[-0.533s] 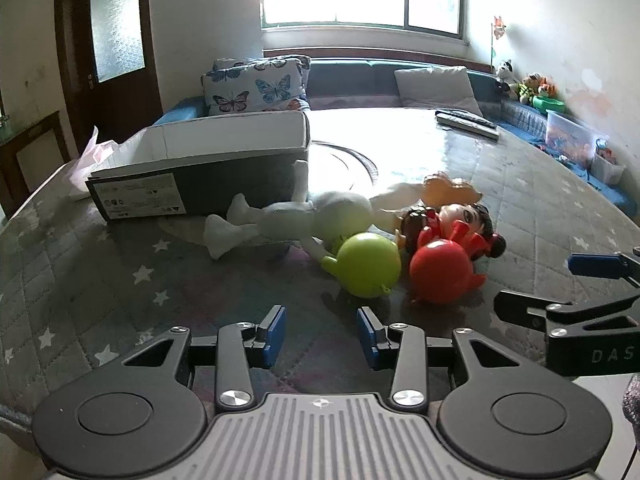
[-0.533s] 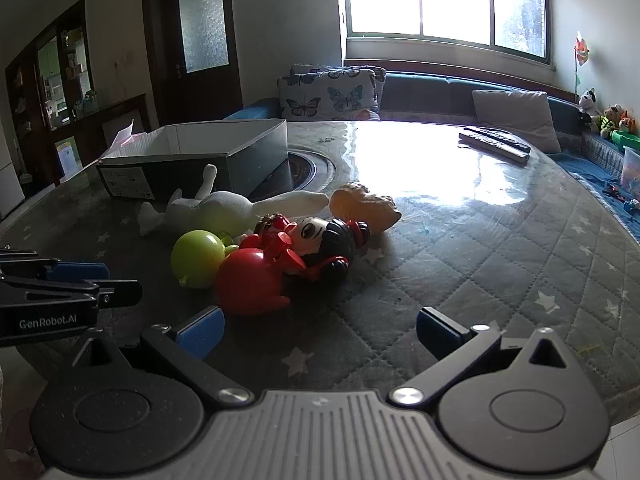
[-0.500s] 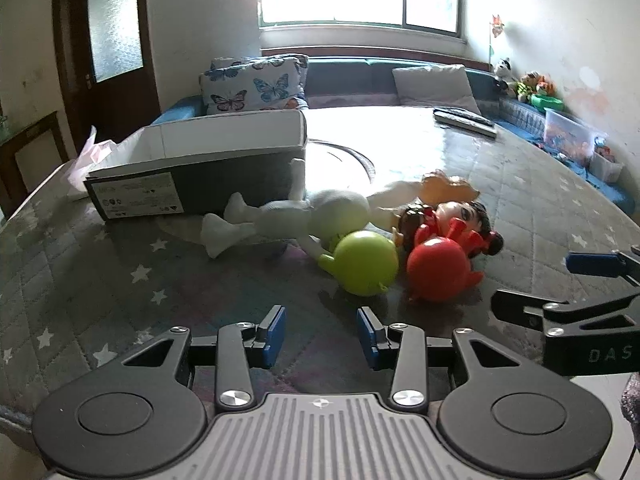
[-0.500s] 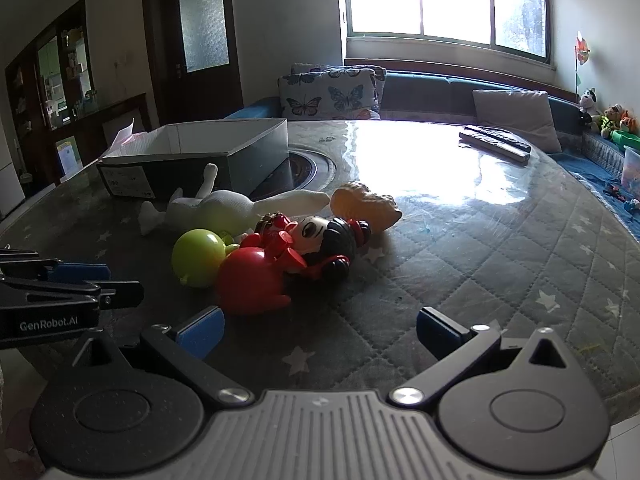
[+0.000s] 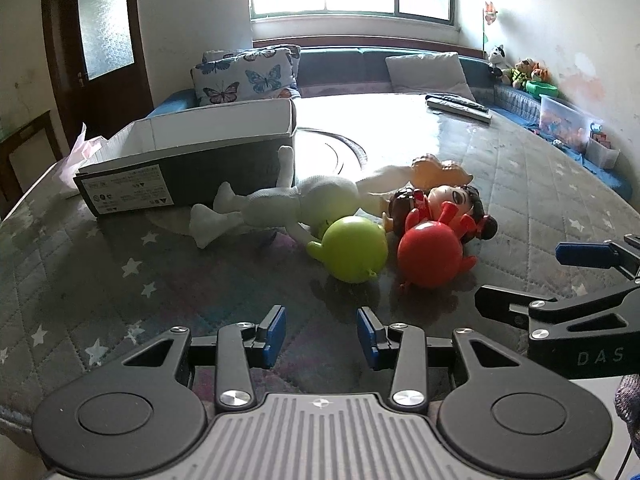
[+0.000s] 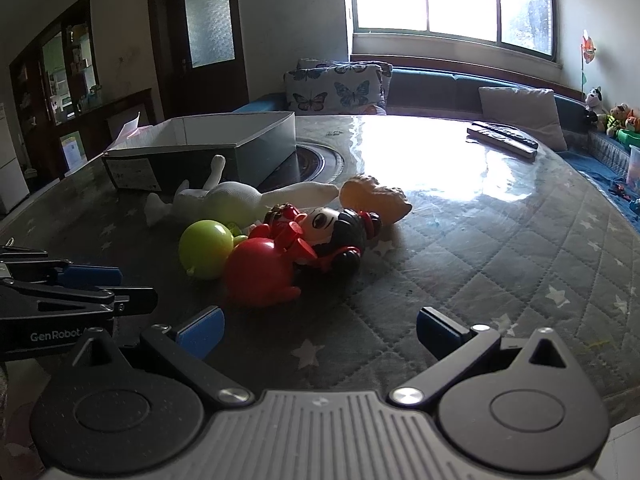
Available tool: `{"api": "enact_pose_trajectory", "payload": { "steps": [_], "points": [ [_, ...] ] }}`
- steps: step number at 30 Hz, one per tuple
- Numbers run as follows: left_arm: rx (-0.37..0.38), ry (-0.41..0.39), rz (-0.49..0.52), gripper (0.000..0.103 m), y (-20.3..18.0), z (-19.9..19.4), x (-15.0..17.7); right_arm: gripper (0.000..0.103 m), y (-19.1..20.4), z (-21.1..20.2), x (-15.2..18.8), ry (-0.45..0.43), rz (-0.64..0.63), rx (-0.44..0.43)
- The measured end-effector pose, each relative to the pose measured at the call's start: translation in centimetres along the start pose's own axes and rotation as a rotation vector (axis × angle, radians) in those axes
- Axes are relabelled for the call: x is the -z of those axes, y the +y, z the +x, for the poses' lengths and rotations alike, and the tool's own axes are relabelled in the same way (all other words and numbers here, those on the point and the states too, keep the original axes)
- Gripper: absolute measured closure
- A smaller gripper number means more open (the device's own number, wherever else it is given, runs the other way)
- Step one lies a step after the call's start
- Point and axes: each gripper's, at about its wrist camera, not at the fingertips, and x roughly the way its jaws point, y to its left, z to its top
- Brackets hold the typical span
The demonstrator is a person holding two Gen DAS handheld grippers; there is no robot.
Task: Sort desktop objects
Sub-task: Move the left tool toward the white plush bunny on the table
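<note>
A heap of toys lies mid-table: a white plush rabbit (image 5: 288, 208), a green round toy (image 5: 354, 249), a red round toy (image 5: 430, 255), a dark-haired doll in red (image 5: 448, 204) and an orange toy (image 5: 438, 172). The same heap shows in the right wrist view: green toy (image 6: 206, 248), red toy (image 6: 258, 272), doll (image 6: 332, 228), rabbit (image 6: 232, 202). My left gripper (image 5: 321, 334) hangs open just short of the green toy, nothing between its pads. My right gripper (image 6: 318, 332) stands wide open near the red toy, holding nothing.
An open dark cardboard box (image 5: 188, 160) with a white inside sits behind the rabbit at the left. Remote controls (image 5: 460, 106) lie at the far right of the quilted table cover (image 5: 100, 272). A sofa with butterfly cushions (image 5: 248, 76) runs behind the table.
Both views have barely shifted; the toys sit a touch lower and nearer in the left wrist view. Nothing was taken hold of or let go.
</note>
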Motion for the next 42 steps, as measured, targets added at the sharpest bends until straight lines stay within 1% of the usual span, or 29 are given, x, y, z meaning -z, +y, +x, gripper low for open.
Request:
{"api": "enact_pose_trajectory", "payload": {
  "steps": [21, 42],
  "points": [
    [0.012, 0.017, -0.012, 0.061, 0.4, 0.5, -0.1, 0.000, 0.4, 0.6, -0.3, 0.008, -0.014, -0.016],
    [0.008, 0.039, -0.002, 0.061, 0.4, 1.1, -0.3, 0.000, 0.9, 1.5, -0.4, 0.026, -0.036, -0.038]
  ]
}}
